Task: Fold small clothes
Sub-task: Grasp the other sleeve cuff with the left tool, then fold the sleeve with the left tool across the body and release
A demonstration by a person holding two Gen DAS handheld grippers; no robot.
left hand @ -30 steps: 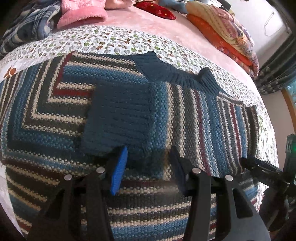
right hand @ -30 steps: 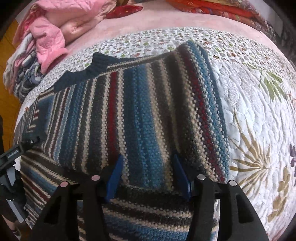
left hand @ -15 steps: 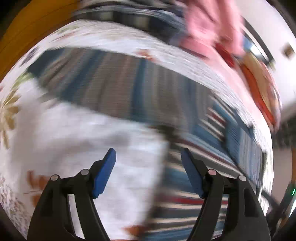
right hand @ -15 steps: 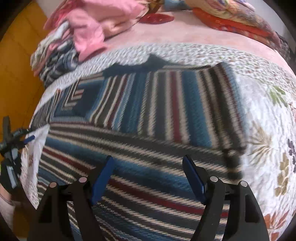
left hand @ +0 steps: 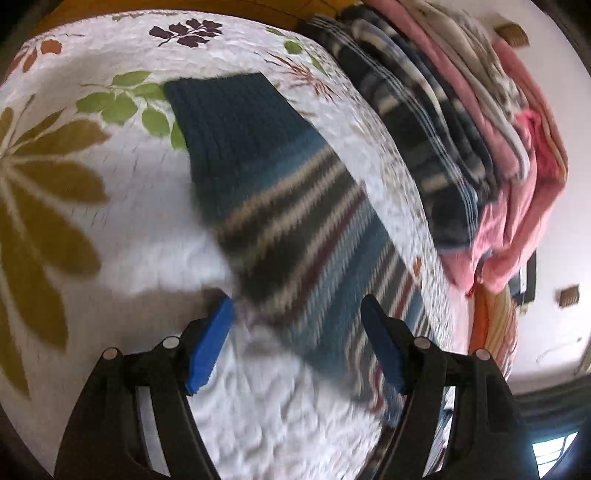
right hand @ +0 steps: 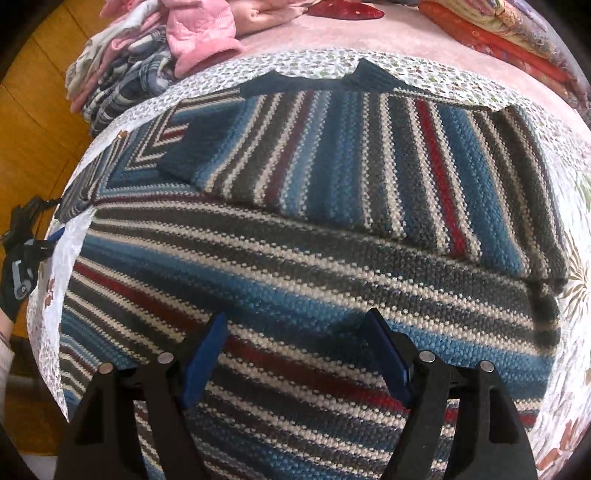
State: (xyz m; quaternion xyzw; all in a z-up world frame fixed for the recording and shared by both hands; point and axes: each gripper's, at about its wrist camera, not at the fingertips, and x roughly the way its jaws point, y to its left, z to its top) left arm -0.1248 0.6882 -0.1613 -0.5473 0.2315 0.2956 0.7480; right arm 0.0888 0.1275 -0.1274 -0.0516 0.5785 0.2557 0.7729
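Note:
A knitted sweater (right hand: 314,258) striped in blue, grey, cream and red lies flat on the quilt, collar (right hand: 317,83) at the far side. One sleeve is folded across the chest (right hand: 406,166), and a dark blue cuff (right hand: 195,147) rests on the left part. My right gripper (right hand: 295,354) hovers open over the lower body of the sweater, holding nothing. My left gripper (left hand: 297,343) is open and empty at the sweater's side. In its blurred view a striped strip (left hand: 314,251) ends in dark blue ribbing (left hand: 229,122). The left gripper (right hand: 22,243) also shows at the bed's left edge.
The white quilt (left hand: 92,221) has leaf prints and a small-flower border (right hand: 221,74). A pile of pink and plaid clothes (right hand: 147,55) sits at the far left, also seen in the left wrist view (left hand: 461,129). Folded orange blankets (right hand: 517,29) lie far right. A sleeve (right hand: 5,354) shows lower left.
My left gripper swung off the folded cuff to the sweater's side and opened wider. My right gripper drew back over the lower body, jaws spread wider.

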